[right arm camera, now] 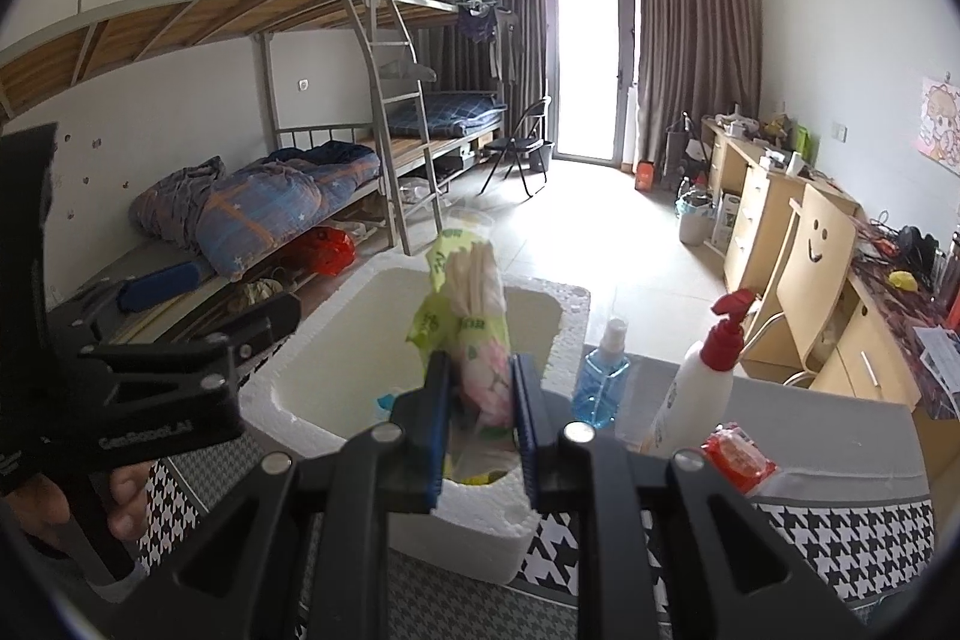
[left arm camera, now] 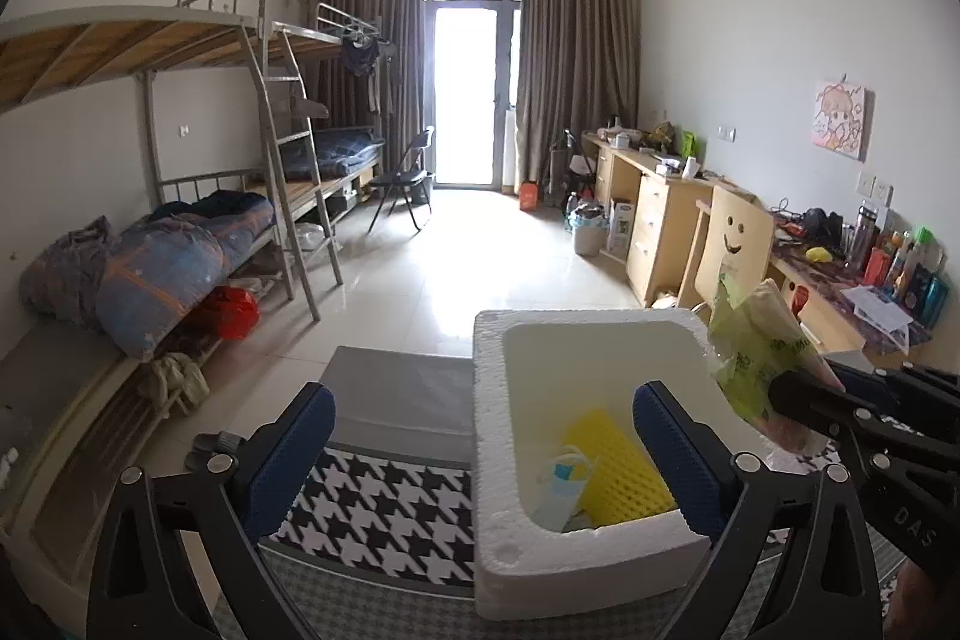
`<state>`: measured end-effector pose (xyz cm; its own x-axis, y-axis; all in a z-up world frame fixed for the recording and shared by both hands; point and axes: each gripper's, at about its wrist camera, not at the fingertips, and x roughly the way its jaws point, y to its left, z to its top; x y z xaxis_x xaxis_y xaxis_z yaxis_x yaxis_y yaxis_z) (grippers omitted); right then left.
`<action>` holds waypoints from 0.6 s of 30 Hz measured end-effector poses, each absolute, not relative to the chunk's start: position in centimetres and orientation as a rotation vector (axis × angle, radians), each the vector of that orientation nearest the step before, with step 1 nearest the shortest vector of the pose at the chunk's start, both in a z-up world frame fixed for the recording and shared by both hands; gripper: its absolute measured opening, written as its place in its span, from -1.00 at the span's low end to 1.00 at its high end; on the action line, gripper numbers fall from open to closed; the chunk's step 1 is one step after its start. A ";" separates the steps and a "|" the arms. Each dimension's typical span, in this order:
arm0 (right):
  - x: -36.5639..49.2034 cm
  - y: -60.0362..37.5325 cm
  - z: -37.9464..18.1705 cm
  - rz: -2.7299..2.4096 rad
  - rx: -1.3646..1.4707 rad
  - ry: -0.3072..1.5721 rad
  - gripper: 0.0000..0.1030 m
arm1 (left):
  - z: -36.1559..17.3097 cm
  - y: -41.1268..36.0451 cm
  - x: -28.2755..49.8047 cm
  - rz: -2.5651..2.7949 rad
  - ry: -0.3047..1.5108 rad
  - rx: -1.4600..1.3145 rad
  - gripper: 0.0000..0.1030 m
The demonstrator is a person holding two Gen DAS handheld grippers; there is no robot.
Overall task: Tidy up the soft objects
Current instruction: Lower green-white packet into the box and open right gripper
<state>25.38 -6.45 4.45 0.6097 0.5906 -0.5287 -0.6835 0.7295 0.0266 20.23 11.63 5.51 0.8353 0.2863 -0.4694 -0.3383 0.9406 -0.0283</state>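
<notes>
Above the foam box's [left arm camera: 591, 562] rim, right tool [right arm camera: 480, 394] clenches a tissue pack [right arm camera: 474, 334]; left tool [left arm camera: 480, 460] gapes empty.

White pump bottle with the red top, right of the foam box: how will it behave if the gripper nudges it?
The pump bottle is tall and narrow with its red head high up, so it would probably tip rather than slide. Its smooth plastic looks slippery. The blue spray bottle stands close beside it and might get knocked.
</notes>
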 end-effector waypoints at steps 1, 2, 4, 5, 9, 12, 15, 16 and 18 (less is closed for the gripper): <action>25.4 -6.3 4.5 0.740 -0.188 0.540 -0.54 | 5.5 11.8 20.1 0.334 0.477 -0.114 0.94; 25.5 -6.3 4.4 0.739 -0.191 0.541 -0.54 | 5.5 11.9 20.1 0.338 0.474 -0.115 0.95; 25.6 -6.0 4.3 0.736 -0.194 0.544 -0.54 | 5.4 12.1 20.0 0.339 0.474 -0.116 0.97; 25.7 -5.8 4.2 0.734 -0.195 0.547 -0.54 | 5.4 12.2 19.9 0.340 0.473 -0.115 0.97; 26.2 -5.2 3.7 0.727 -0.207 0.561 -0.54 | 5.1 12.3 19.6 0.348 0.478 -0.114 0.97; 26.7 -4.7 3.3 0.727 -0.215 0.581 -0.54 | 5.0 12.1 19.5 0.356 0.479 -0.110 0.97; 27.1 -4.3 3.0 0.731 -0.212 0.590 -0.54 | 4.9 12.4 19.3 0.363 0.479 -0.115 0.97; 27.2 -4.2 3.0 0.738 -0.208 0.593 -0.54 | 4.9 12.5 19.2 0.361 0.480 -0.119 0.97; 27.3 -4.0 2.9 0.750 -0.205 0.599 -0.53 | 4.8 12.7 19.0 0.363 0.478 -0.128 0.97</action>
<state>27.28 -4.04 2.90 0.5750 0.5789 -0.5781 -0.6921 0.7210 0.0337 19.03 12.72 4.83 0.8256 0.3114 -0.4706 -0.3704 0.9282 -0.0357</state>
